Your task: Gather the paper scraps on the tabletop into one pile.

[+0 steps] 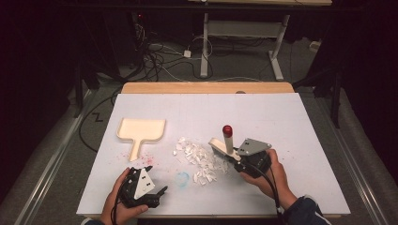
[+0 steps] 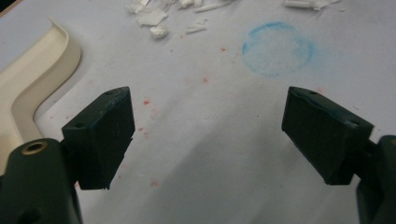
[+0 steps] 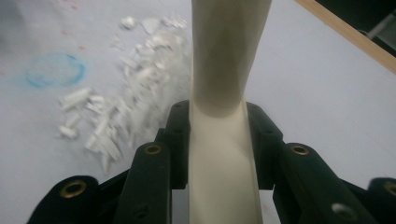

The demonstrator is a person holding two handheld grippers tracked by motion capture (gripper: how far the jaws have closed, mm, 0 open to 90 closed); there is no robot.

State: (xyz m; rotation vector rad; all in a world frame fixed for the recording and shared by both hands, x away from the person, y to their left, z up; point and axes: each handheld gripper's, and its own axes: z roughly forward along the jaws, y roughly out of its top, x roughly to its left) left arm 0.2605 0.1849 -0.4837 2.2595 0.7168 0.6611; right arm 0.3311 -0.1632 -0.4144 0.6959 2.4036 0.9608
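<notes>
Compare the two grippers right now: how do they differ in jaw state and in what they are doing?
The right gripper has its jaws shut on the cream brush, while the left gripper stands wide open and holds nothing. The right gripper works beside the pile of white scraps; the left gripper sits near the table's front edge, short of the cream dustpan. The brush handle rises tilted from the right gripper; between the left gripper's jaws shows bare white table. Both are hand-held over that table.

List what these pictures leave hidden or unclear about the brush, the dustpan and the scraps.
- Brush head: right gripper view, cut off by the top edge.
- Brush bristles: high view, too small, behind the right gripper.
- Dustpan: left gripper view, cut off by the left edge.
- White scraps: right gripper view, blurred.
</notes>
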